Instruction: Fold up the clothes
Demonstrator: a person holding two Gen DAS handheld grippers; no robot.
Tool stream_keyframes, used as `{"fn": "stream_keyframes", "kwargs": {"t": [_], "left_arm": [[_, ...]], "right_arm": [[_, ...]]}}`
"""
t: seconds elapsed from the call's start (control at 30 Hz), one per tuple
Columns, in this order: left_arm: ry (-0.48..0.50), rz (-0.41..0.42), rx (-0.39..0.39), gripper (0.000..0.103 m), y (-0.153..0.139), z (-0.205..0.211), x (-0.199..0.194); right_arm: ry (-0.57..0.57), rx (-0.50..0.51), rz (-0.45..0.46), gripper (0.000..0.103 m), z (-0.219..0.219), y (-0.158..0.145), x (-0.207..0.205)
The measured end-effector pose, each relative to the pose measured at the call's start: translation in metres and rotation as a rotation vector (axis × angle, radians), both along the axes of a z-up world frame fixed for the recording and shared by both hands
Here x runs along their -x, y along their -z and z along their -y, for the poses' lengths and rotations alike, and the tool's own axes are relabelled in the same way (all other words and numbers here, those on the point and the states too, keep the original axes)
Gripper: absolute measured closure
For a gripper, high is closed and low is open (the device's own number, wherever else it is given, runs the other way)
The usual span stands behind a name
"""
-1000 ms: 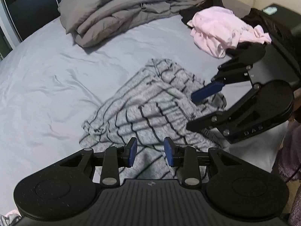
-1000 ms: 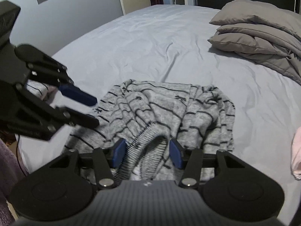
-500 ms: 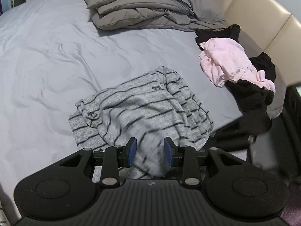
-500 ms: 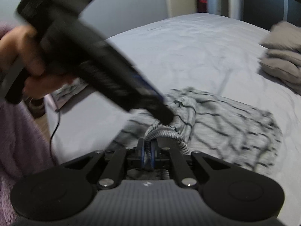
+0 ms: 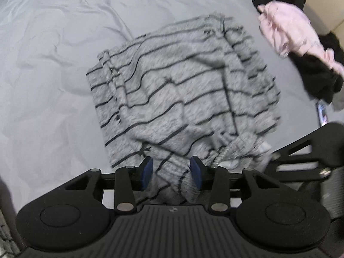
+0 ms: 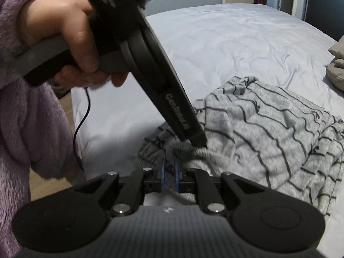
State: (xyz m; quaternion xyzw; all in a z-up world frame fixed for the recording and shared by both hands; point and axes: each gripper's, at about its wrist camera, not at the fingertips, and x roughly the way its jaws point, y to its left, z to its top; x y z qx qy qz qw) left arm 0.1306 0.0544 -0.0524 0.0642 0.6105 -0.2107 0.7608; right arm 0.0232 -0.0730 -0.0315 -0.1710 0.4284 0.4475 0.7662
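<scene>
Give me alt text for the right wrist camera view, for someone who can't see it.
The right gripper is shut on the ribbed edge of a grey striped sweater lying on a pale blue bed. The left gripper, held by a hand in a purple fleece sleeve, angles down onto the same edge.
</scene>
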Motion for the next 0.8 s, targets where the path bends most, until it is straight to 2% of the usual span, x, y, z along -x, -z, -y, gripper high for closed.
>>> {"fn": "stream_keyframes", "kwargs": {"t": [0.1, 0.13, 0.17, 0.2, 0.23, 0.4, 0.43, 0.47, 0.5, 0.57, 0.67, 0.8], "left_arm": [[0.004, 0.010, -0.005, 0.065, 0.000, -0.004, 0.004], [0.005, 0.016, -0.002, 0.065, -0.001, -0.006, 0.005], [0.007, 0.021, 0.001, 0.065, -0.002, -0.007, 0.006], [0.008, 0.027, 0.004, 0.065, -0.003, -0.009, 0.007], [0.009, 0.033, 0.007, 0.065, -0.004, -0.010, 0.008], [0.008, 0.051, 0.016, 0.065, -0.005, -0.015, 0.012], [0.009, 0.053, 0.010, 0.065, -0.004, -0.014, 0.012], [0.011, 0.055, 0.002, 0.065, -0.003, -0.014, 0.012], [0.012, 0.058, -0.005, 0.064, -0.002, -0.013, 0.012], [0.015, 0.062, -0.020, 0.062, -0.001, -0.011, 0.012], [0.020, 0.069, -0.042, 0.062, 0.002, -0.009, 0.012], [0.026, 0.079, -0.072, 0.062, 0.005, -0.005, 0.012]], "right_arm": [[0.003, 0.021, 0.015, 0.088, 0.010, -0.001, 0.004], [0.012, 0.027, 0.029, 0.078, 0.014, -0.002, 0.005], [0.021, 0.033, 0.044, 0.063, 0.019, -0.003, 0.006], [0.029, 0.033, 0.062, 0.058, 0.024, -0.006, 0.008], [0.036, 0.032, 0.080, 0.057, 0.027, -0.008, 0.010], [0.094, 0.017, 0.117, 0.059, 0.045, -0.019, 0.012], [0.117, 0.019, 0.119, 0.062, 0.049, -0.020, 0.010], [0.136, 0.022, 0.119, 0.073, 0.053, -0.021, 0.007], [0.153, 0.026, 0.116, 0.077, 0.056, -0.021, 0.003], [0.180, 0.037, 0.118, 0.079, 0.058, -0.017, -0.004], [0.166, 0.064, 0.121, 0.082, 0.054, -0.007, -0.008], [0.141, 0.079, 0.088, 0.082, 0.049, 0.009, -0.012]]}}
